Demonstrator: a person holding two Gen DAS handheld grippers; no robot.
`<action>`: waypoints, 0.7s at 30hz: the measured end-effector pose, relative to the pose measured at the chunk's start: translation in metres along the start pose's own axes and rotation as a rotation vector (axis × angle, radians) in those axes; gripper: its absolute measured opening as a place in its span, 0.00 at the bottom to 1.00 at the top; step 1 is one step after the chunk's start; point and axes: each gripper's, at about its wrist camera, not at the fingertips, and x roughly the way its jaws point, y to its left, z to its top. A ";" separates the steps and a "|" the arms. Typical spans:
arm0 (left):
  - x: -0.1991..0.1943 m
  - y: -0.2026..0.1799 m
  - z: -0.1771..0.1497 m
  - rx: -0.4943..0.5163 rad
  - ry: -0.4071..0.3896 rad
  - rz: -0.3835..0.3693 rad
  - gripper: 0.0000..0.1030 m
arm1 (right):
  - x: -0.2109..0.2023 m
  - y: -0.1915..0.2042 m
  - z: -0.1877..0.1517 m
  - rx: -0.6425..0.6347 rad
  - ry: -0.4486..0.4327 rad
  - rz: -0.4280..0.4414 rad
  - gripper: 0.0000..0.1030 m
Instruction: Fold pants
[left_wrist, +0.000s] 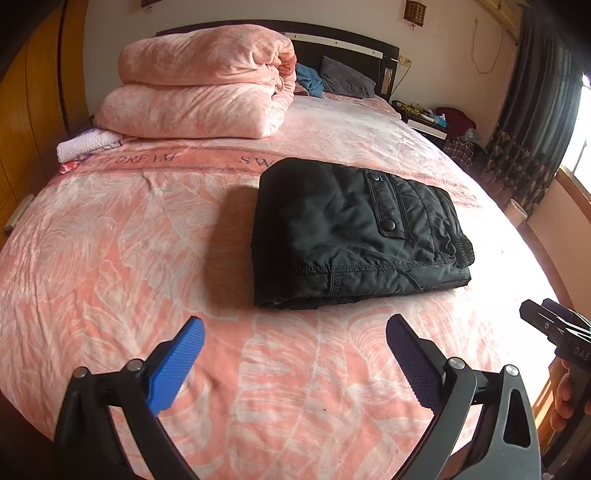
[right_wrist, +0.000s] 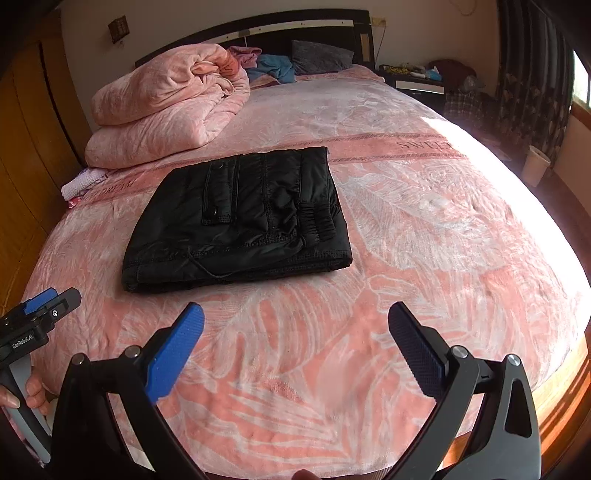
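both grippers, left gripper (left_wrist: 295, 363) and right gripper (right_wrist: 295, 354), hang wide open and empty above the bed (right_wrist: 424, 229). the pants (right_wrist: 240, 218) lie folded mid-bed; likely soft, padded, slippery; pinch thick folded edges.

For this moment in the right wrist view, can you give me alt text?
Black pants lie folded into a compact rectangle on a pink leaf-patterned bedspread. The right gripper hangs open and empty in front of them, the left gripper showing at the left edge. A folded pink comforter sits behind, near the headboard.
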 end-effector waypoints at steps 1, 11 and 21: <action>-0.004 -0.003 0.001 0.007 -0.008 0.002 0.96 | -0.004 0.001 0.001 -0.002 -0.003 -0.007 0.97; -0.043 -0.023 0.006 0.036 -0.072 0.019 0.96 | -0.027 0.011 0.001 -0.004 -0.016 -0.016 0.97; -0.048 -0.026 0.006 0.055 -0.084 0.051 0.96 | -0.026 0.016 -0.003 -0.018 -0.005 -0.044 0.97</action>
